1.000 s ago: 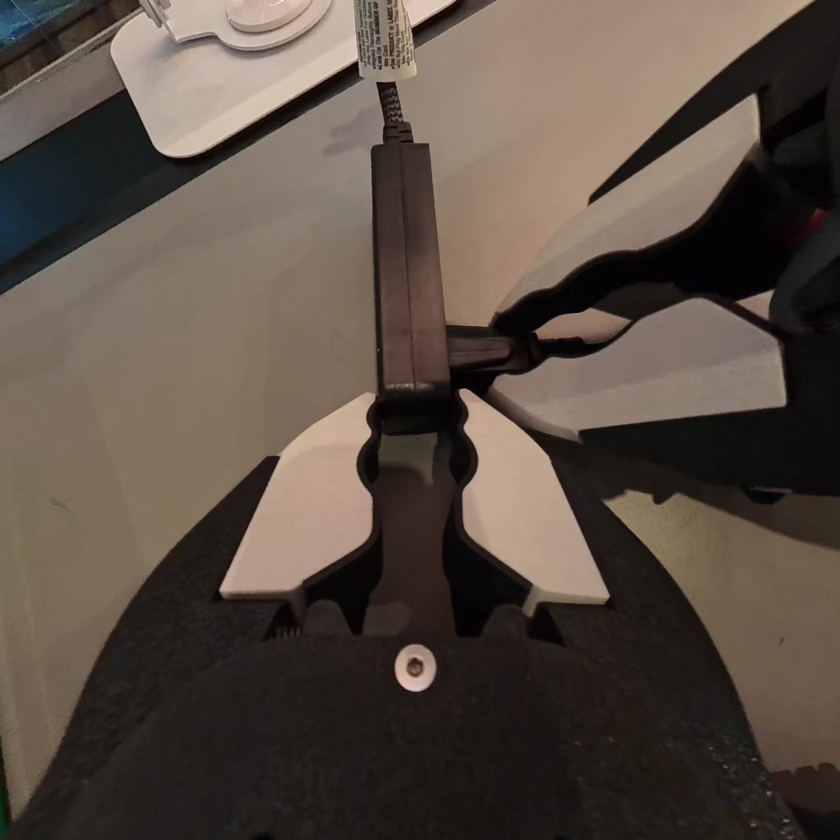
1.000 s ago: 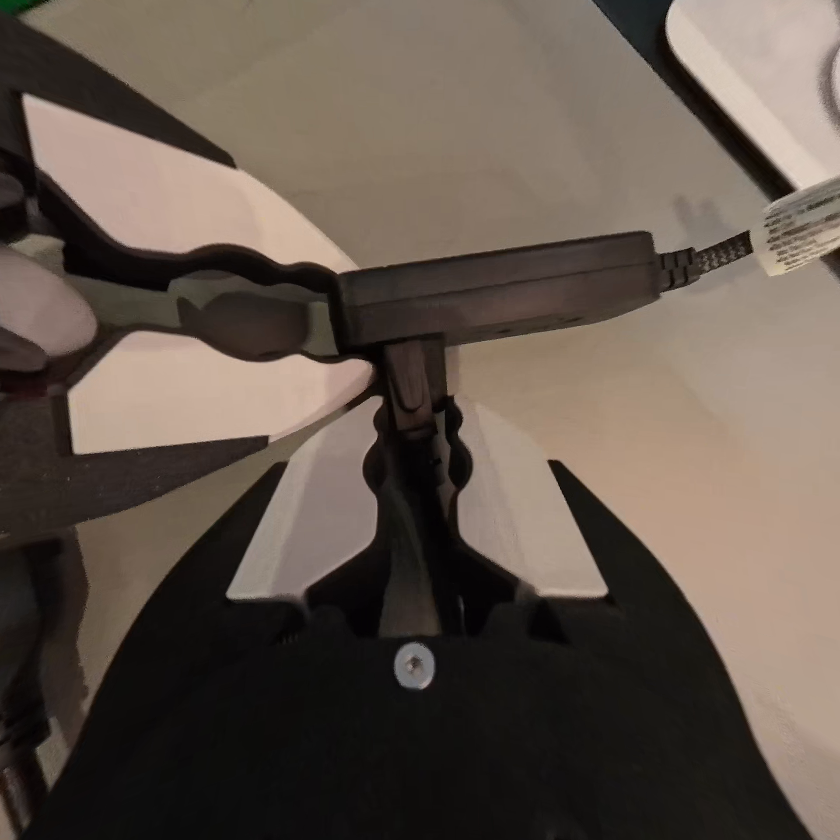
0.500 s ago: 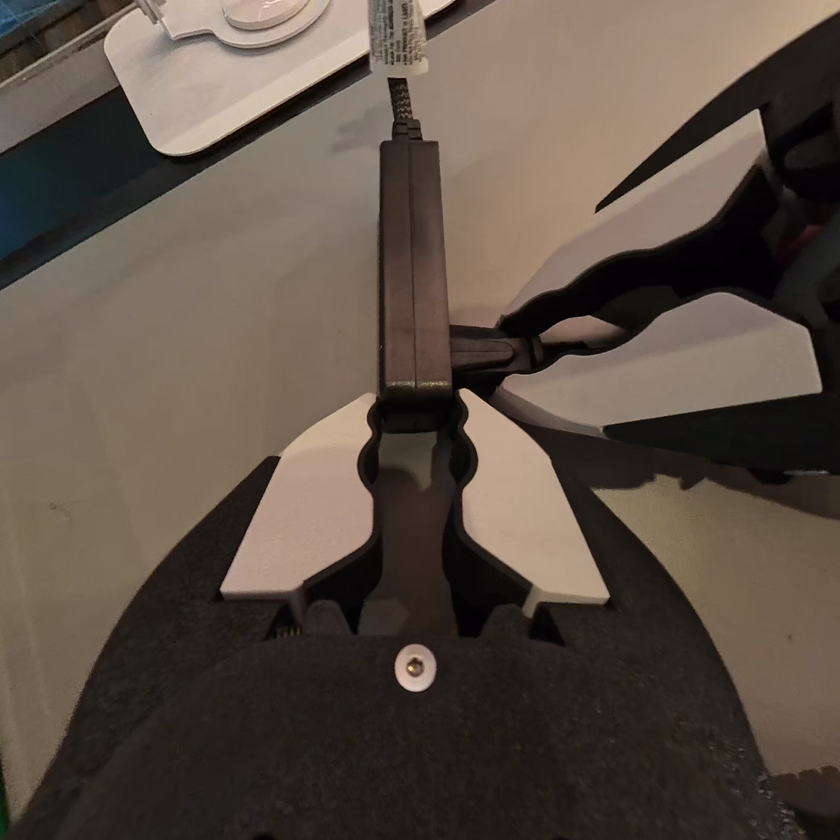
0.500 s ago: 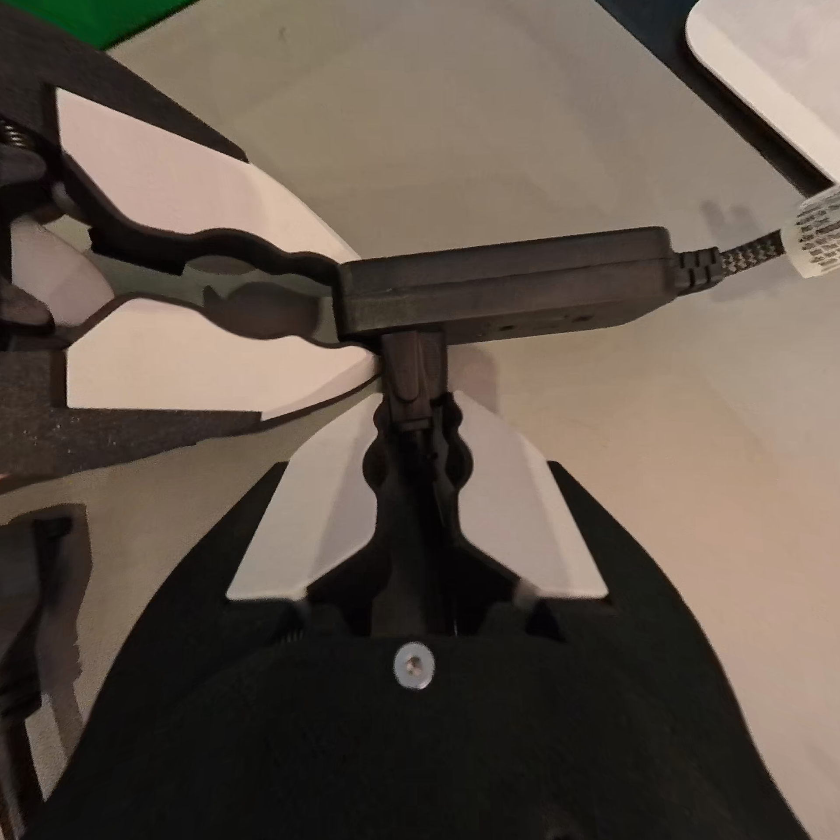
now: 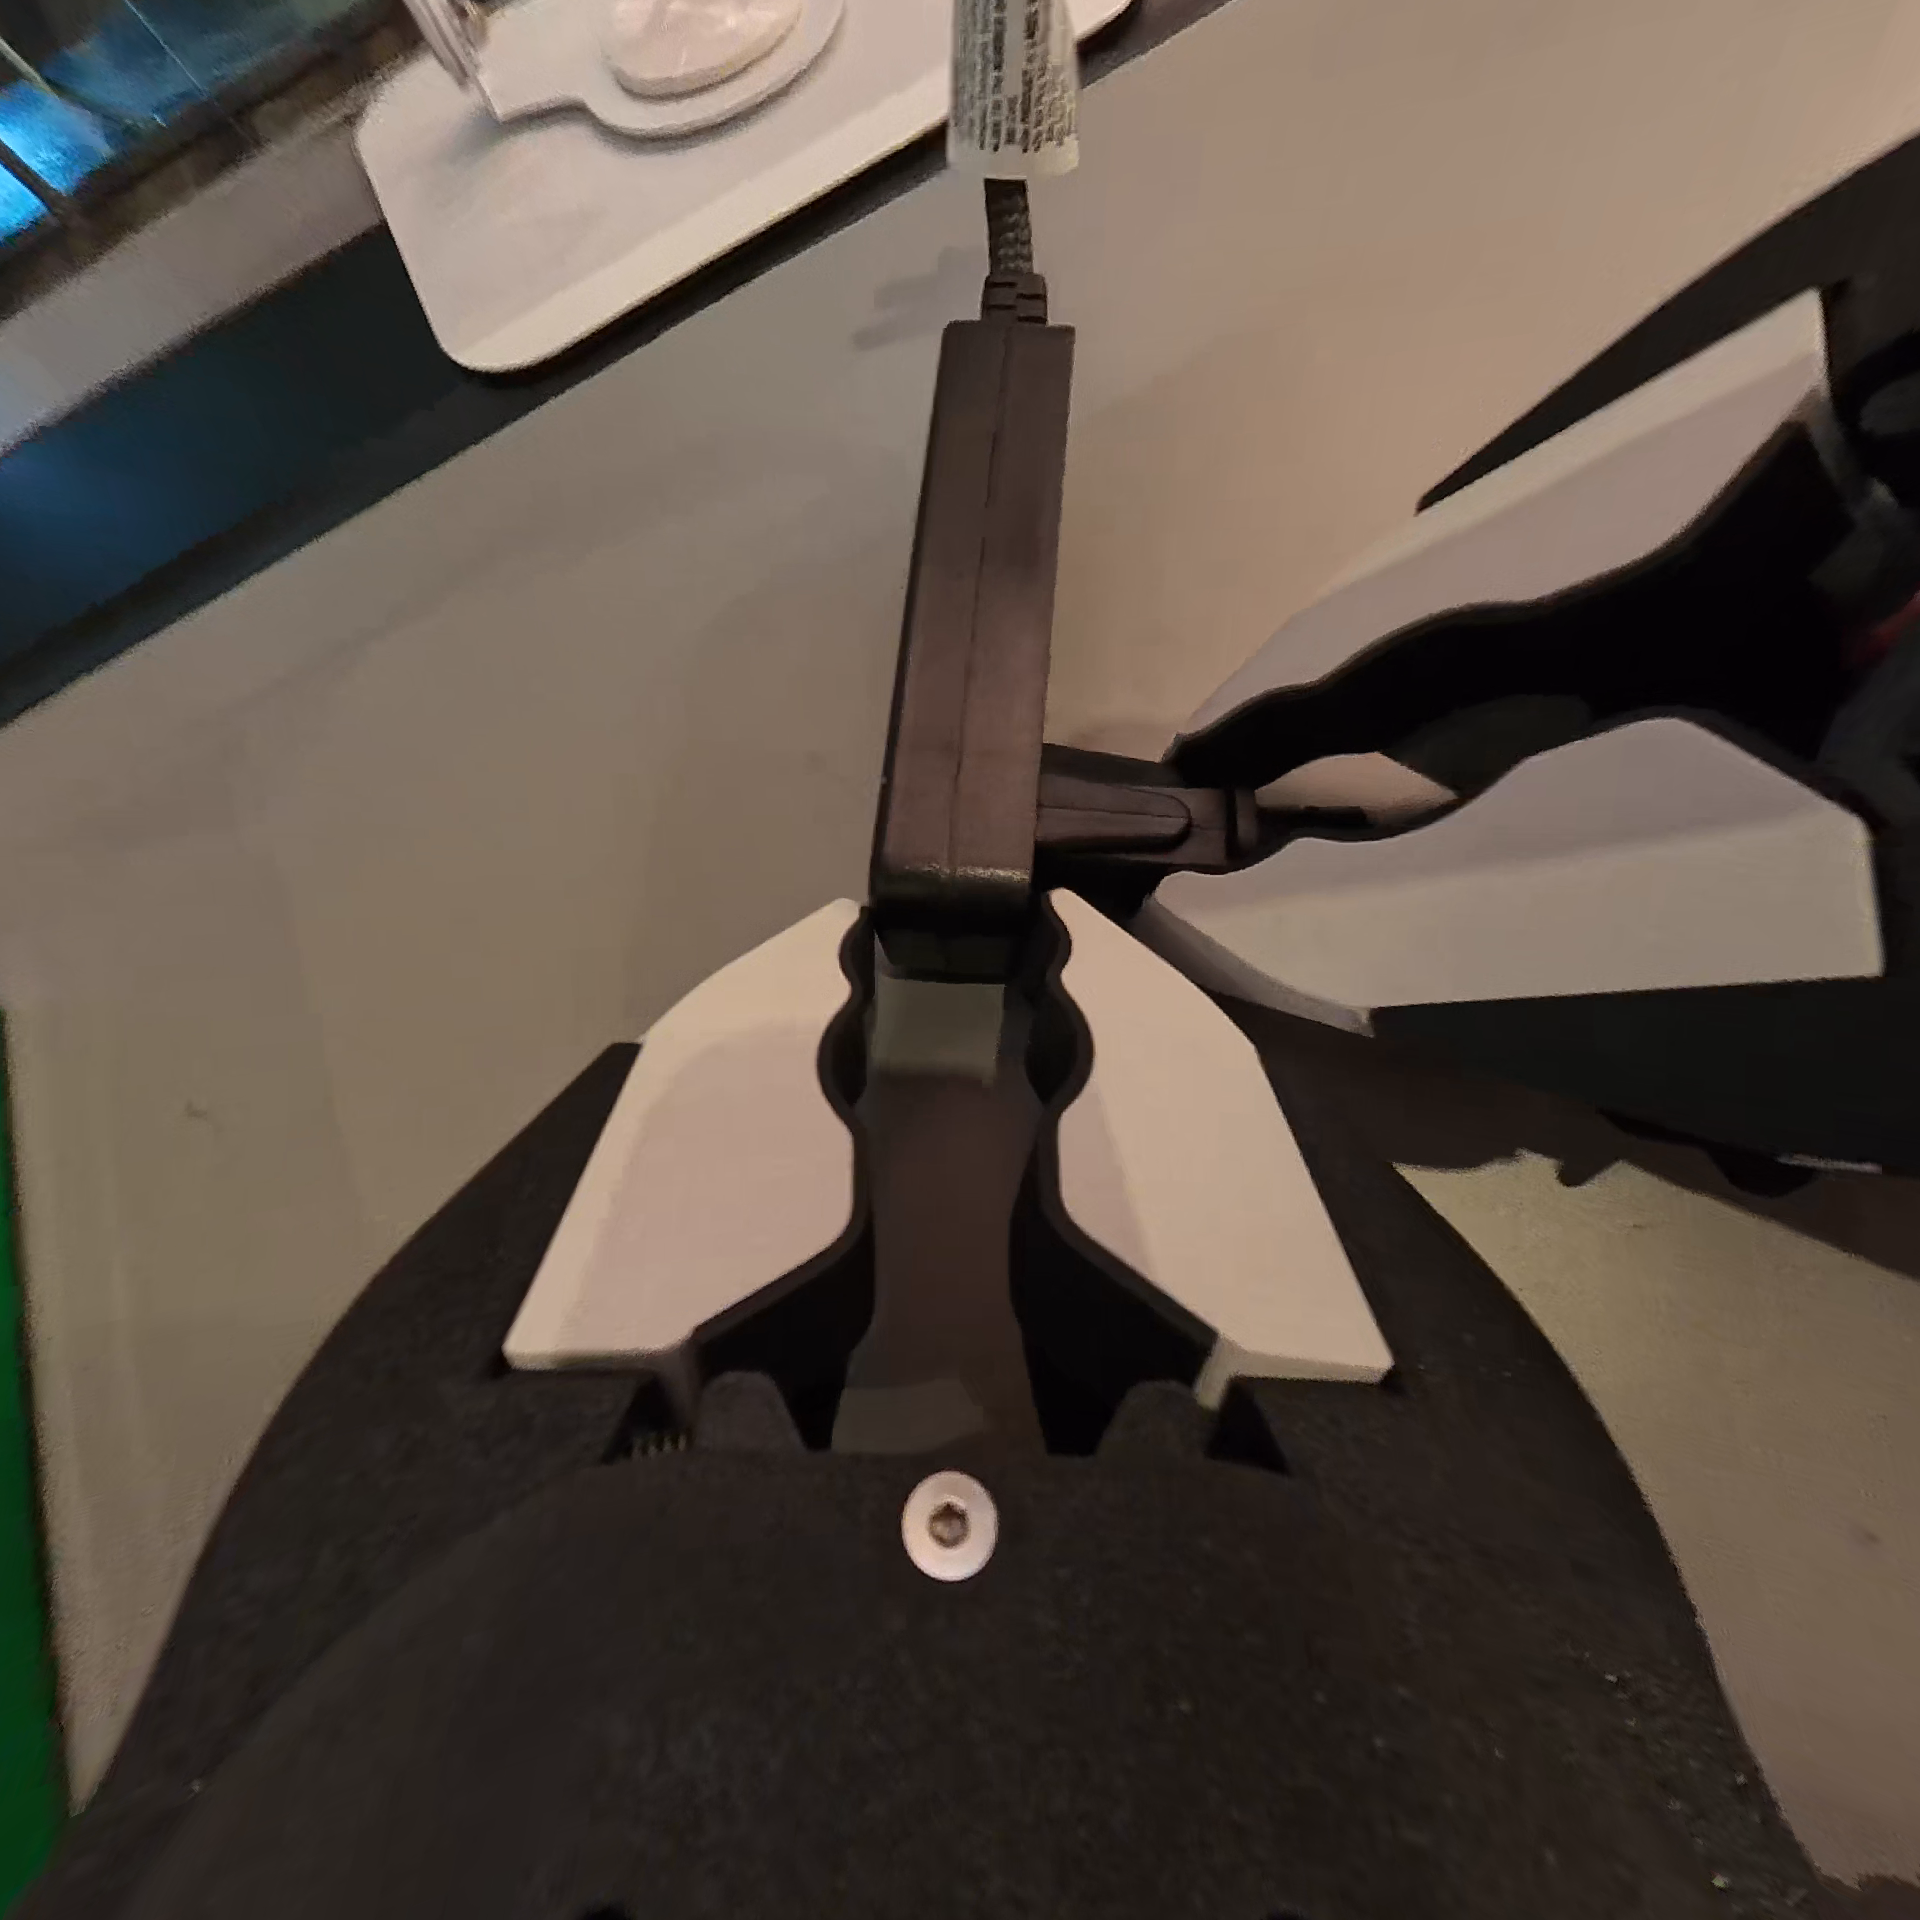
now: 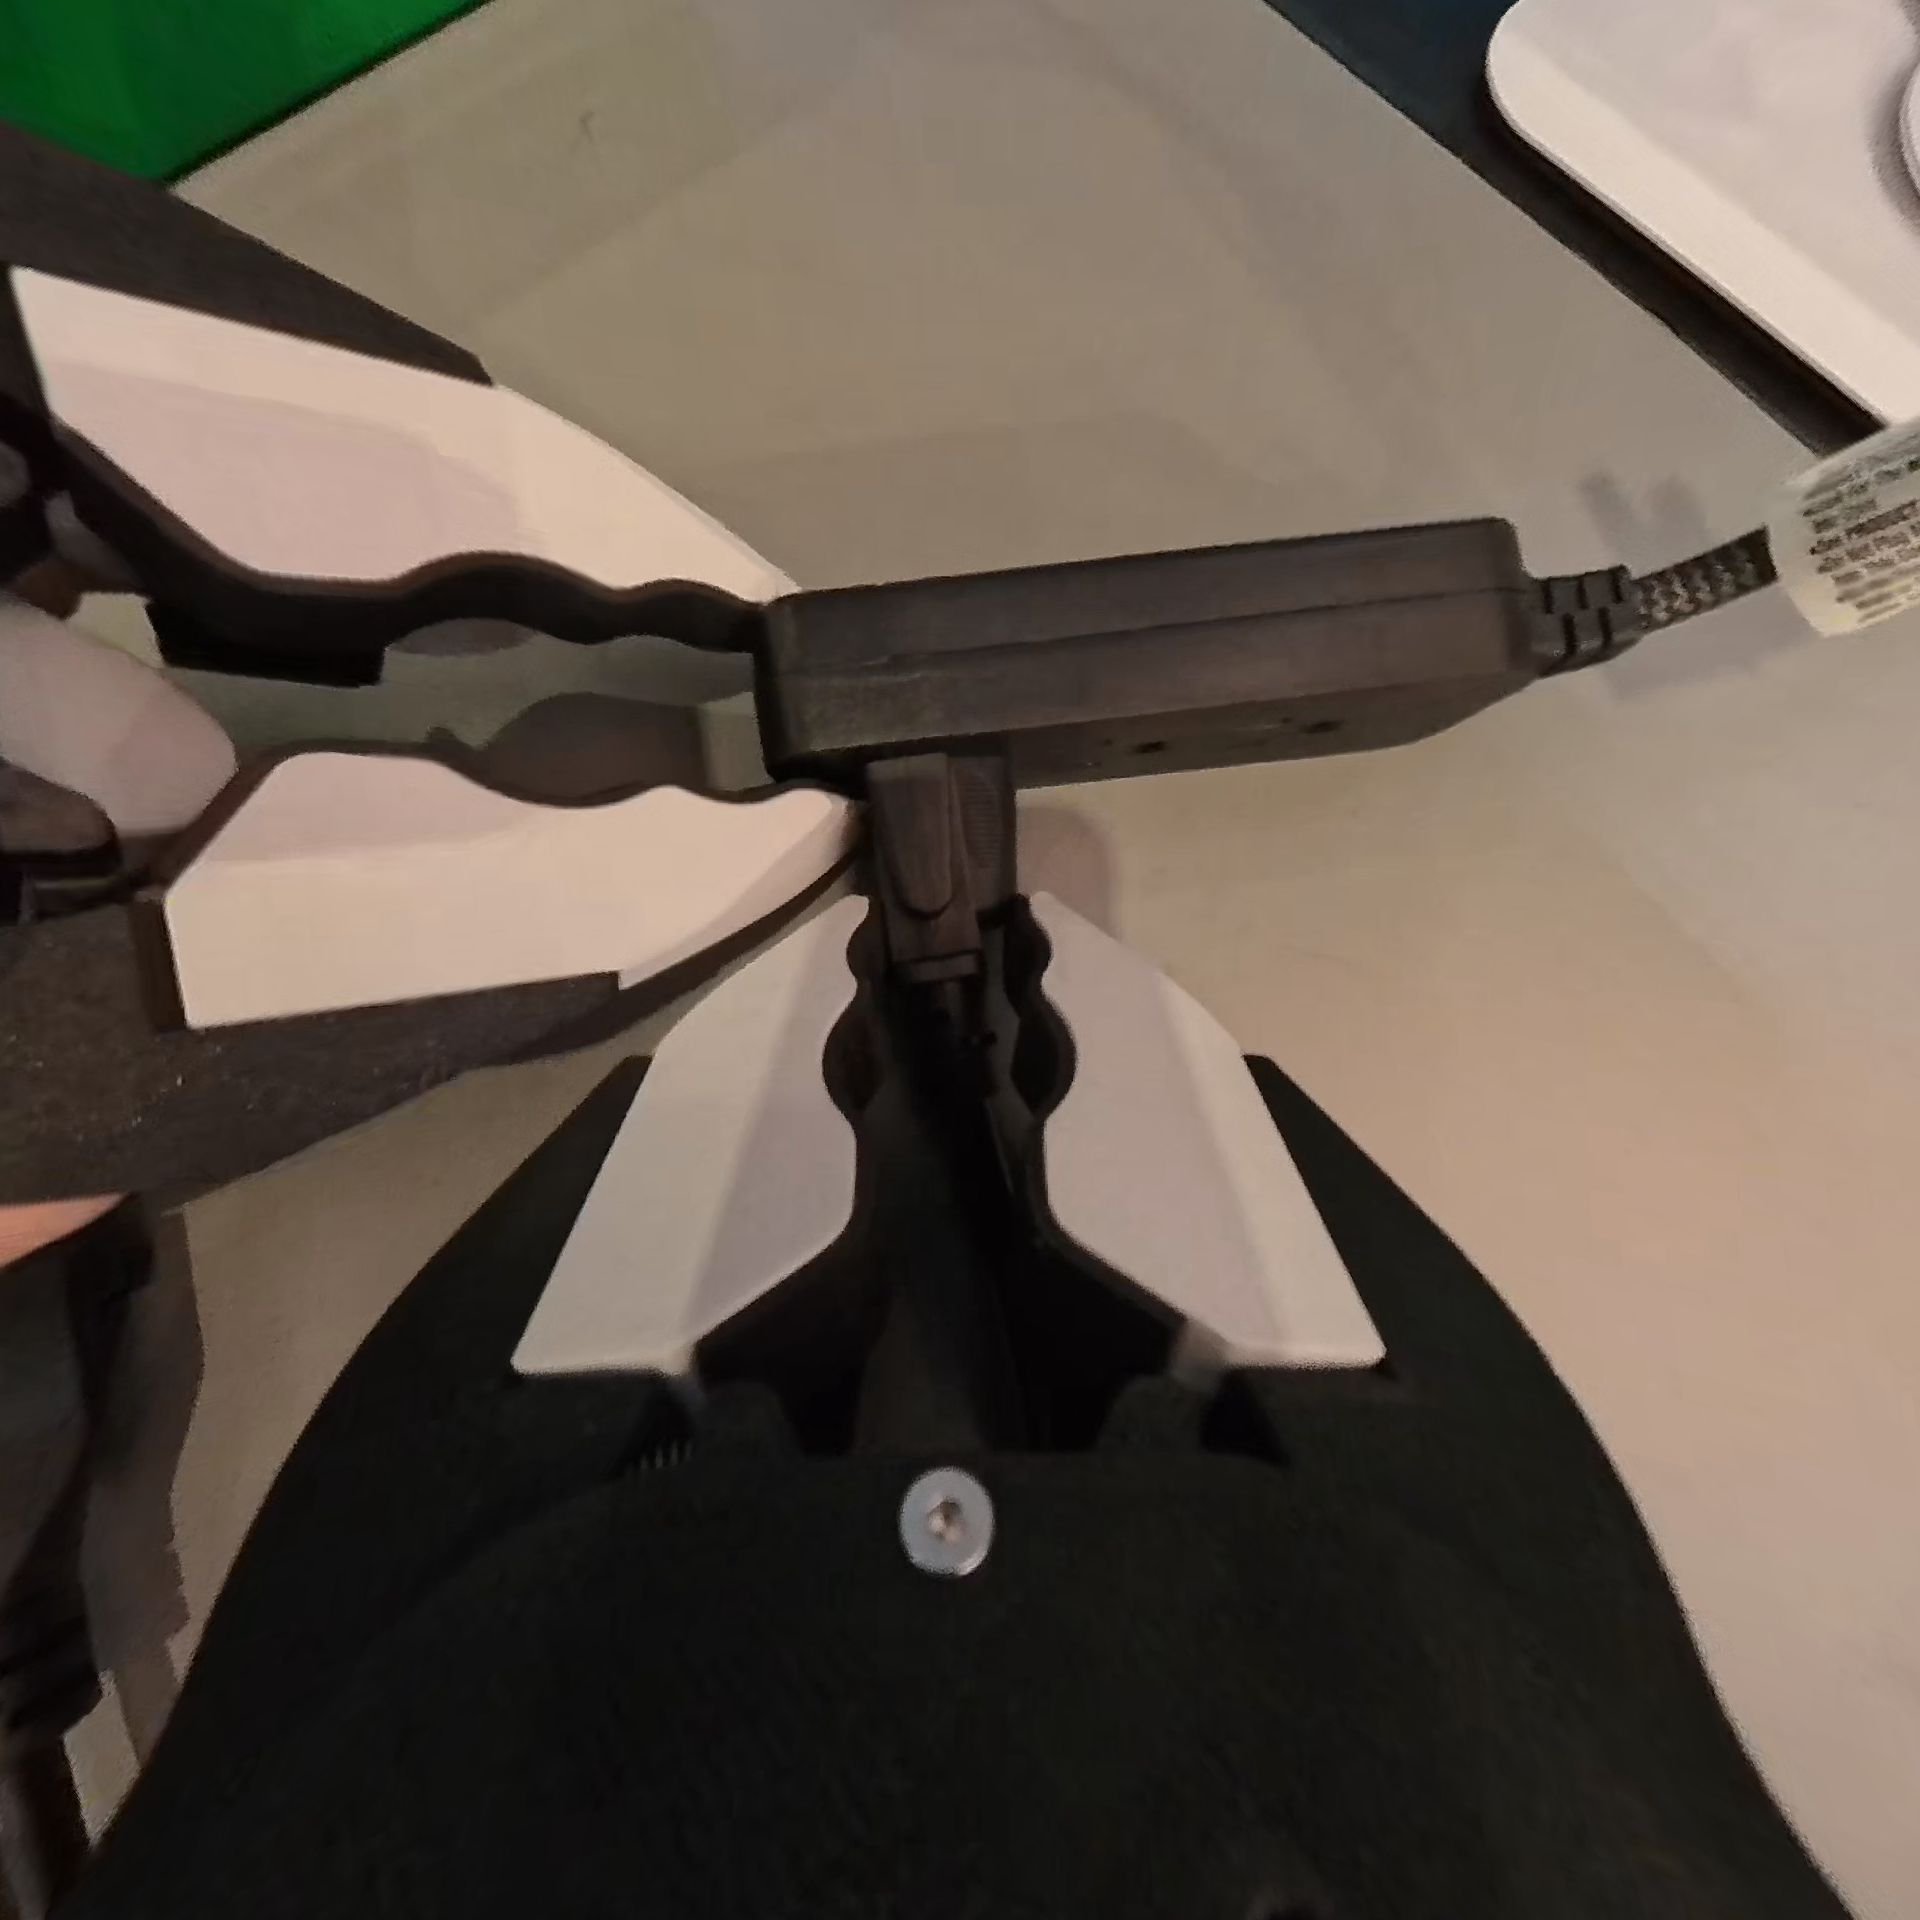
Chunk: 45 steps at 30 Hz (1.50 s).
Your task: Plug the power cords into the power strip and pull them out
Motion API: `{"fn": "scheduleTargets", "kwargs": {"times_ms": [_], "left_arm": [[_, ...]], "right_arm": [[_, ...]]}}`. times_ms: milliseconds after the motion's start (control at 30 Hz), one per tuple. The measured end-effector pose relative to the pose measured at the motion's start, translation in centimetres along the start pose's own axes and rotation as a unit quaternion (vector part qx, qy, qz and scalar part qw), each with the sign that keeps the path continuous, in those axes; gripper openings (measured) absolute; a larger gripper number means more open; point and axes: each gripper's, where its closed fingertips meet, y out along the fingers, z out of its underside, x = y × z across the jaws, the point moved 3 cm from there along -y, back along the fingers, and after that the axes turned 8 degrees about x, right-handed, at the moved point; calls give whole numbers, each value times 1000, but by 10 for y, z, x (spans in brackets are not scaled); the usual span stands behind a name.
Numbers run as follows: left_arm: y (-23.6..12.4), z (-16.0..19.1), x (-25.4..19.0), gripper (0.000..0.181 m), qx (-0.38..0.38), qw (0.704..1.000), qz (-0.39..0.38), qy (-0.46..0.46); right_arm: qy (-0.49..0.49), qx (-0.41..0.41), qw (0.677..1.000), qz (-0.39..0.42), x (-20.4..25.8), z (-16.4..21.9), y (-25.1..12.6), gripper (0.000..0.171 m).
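While the left gripper (image 5: 951,914) clamps the near end of the black power strip (image 5: 977,623), its jaws are closed down to the strip's thickness, white fingers (image 5: 727,1132) flanking the body on both sides. Strip is held on edge, clear of the pale bench (image 5: 416,831), long axis pointing away toward the far edge. A braided cable (image 5: 1010,234) leaves its far end and carries a white wrapped label (image 5: 1016,99). Right gripper (image 6: 940,940) comes in from the side, at roughly a right angle to the strip; its jaws are nearly closed on the black plug (image 6: 935,831) of a power cord, gripping at the plug's rear. Plug body meets the strip's face close to the held end; whether the prongs are fully seated cannot be told, since the joint is dark. In the right wrist view the strip (image 6: 1143,665) runs crosswise, left gripper (image 6: 753,717) holding its left end, cable (image 6: 1683,566) exiting right. A white flat base plate (image 5: 623,208) sits at the bench's far edge, well apart from the strip, with a round white part on it; the same plate (image 6: 1683,156) shows in the upper right corner of the right wrist view. A green surface (image 6: 187,73) lies beyond the bench's other edge.
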Motion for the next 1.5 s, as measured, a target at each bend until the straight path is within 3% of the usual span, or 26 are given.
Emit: {"fn": "scheduleTargets", "kwargs": {"times_ms": [67,200,533,733,1000,1500], "left_arm": [[2,0,2,26,6,999,38,-27],[2,-2,2,26,0,1000,4,5],[9,-10,5,23,-5,1000,7,-8],[9,-14,2,21,-14,996,-68,57],[11,-11,5,22,0,1000,4,-7],[13,-13,4,18,-4,999,30,-13]], "right_arm": [[-2,-1,1000,0,0,0,0,24],[2,-2,1000,5,1,0,0,24],[-6,-7,999,32,4,2,-2,20],[35,-10,999,39,-2,0,-1,19],[3,-1,999,36,2,1,-1,19],[-4,-9,999,47,2,2,-3,20]]}}
